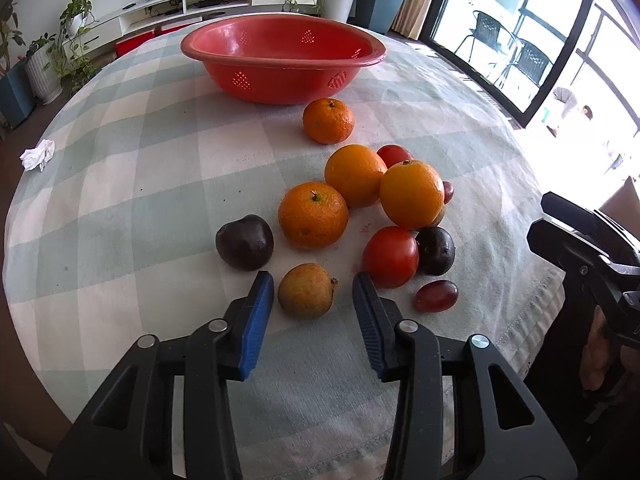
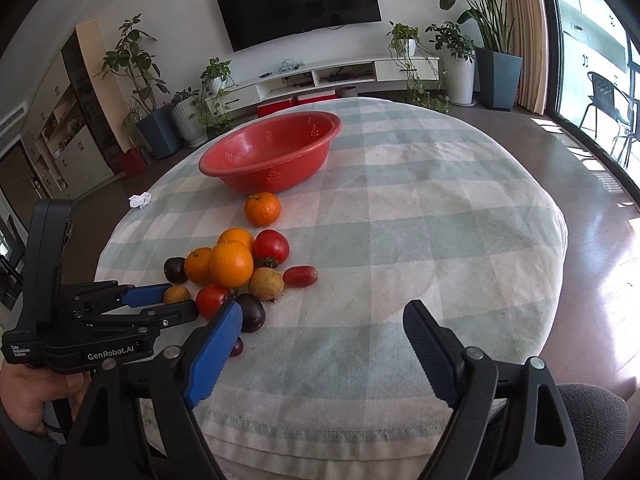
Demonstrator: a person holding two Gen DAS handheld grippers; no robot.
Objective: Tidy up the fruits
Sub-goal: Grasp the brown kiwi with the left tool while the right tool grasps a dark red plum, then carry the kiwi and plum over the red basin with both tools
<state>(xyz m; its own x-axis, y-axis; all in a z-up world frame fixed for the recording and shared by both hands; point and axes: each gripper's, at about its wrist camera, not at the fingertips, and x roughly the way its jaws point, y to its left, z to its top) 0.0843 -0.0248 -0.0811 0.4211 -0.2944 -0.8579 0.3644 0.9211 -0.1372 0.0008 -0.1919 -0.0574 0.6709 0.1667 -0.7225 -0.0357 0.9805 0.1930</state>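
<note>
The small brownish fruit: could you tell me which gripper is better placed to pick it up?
Left: the left gripper has the brownish fruit between its pads; the right gripper hangs open over bare cloth.

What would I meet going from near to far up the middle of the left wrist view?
Blue fingers → small brownish fruit → stemmed orange → lone orange → red bowl.

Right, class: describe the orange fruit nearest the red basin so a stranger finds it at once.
Find the red perforated basin on the checked tablecloth. Just in front of its near wall sits a mandarin with a stem stub. Unlike the other orange fruits, which crowd together, it stands alone.
</note>
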